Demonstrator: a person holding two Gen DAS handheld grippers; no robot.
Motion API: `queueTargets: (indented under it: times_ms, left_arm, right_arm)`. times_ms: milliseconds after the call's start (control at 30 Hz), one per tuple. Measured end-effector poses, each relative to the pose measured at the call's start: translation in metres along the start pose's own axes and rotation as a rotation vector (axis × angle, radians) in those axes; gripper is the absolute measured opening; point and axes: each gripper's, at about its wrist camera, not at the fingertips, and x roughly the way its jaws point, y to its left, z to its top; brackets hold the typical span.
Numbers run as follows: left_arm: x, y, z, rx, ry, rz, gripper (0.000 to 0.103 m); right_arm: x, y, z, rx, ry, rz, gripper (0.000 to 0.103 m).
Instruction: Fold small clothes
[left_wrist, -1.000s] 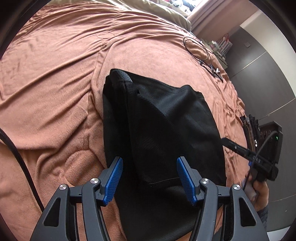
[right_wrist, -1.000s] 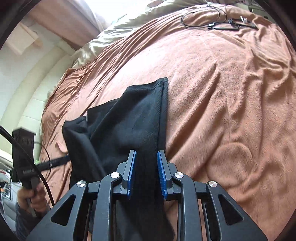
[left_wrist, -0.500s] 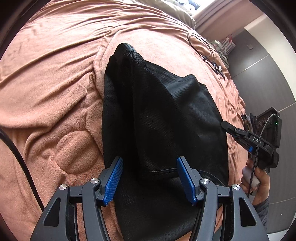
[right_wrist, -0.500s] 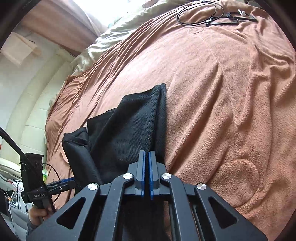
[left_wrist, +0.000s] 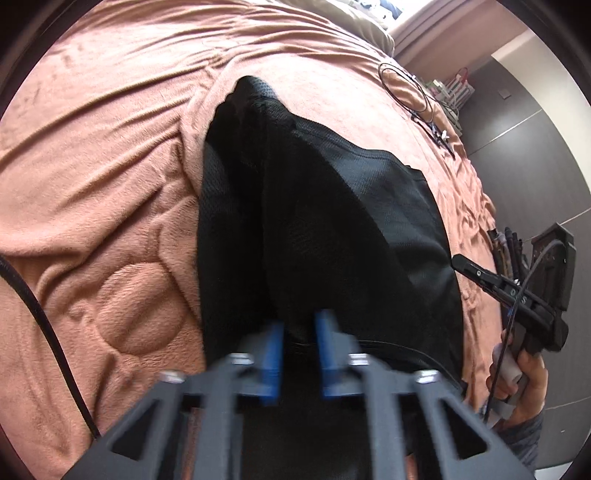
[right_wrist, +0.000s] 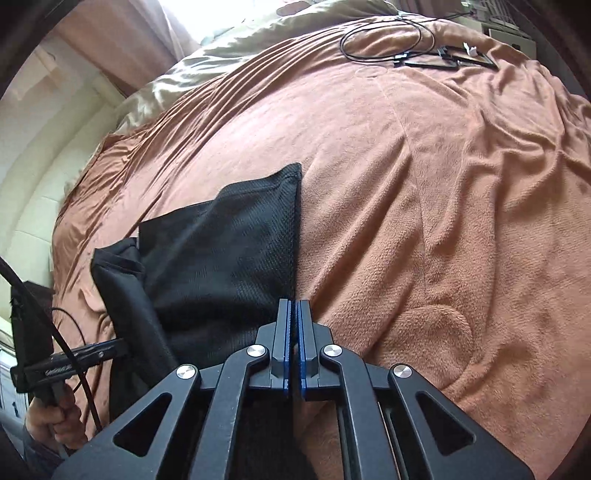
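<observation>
So it's a bed with a rusty-orange blanket (right_wrist: 424, 192), and the black mesh garment (left_wrist: 332, 229) sits near its front edge, already doubled over lengthwise, more folding probably left. Left gripper (left_wrist: 298, 354) has just been closing, fabric between its pads. Right gripper (right_wrist: 294, 347) is pinched tight on the garment's right edge. Both angle downward.

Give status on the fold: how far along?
Done: the black garment already lies partly doubled on the blanket. In hand: the left hand-held gripper has just been closing on its near edge; the right pinches its side edge. Left: the fold itself and flattening.
</observation>
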Motion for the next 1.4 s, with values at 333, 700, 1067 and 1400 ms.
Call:
queueTargets:
  times_ms: [333, 700, 1067, 1400]
  left_arm:
    - [-0.015, -0.034, 0.030, 0.040, -0.053, -0.088, 0.007]
    - [0.001, -0.081, 0.080, 0.131, -0.046, -0.111, 0.007]
    - [-0.002, -0.118, 0.111, 0.226, -0.123, -0.105, 0.070]
    - [-0.007, -0.078, 0.081, 0.191, -0.086, -0.008, 0.070]
  right_arm:
    - [-0.025, -0.011, -0.017, -0.010, -0.007, 0.002, 0.051]
    - [-0.053, -0.031, -0.035, 0.048, -0.033, 0.014, 0.051]
    - [-0.067, -0.037, -0.048, 0.059, -0.050, 0.049, 0.051]
    - [-0.062, -0.025, -0.059, 0.021, -0.027, 0.089, 0.051]
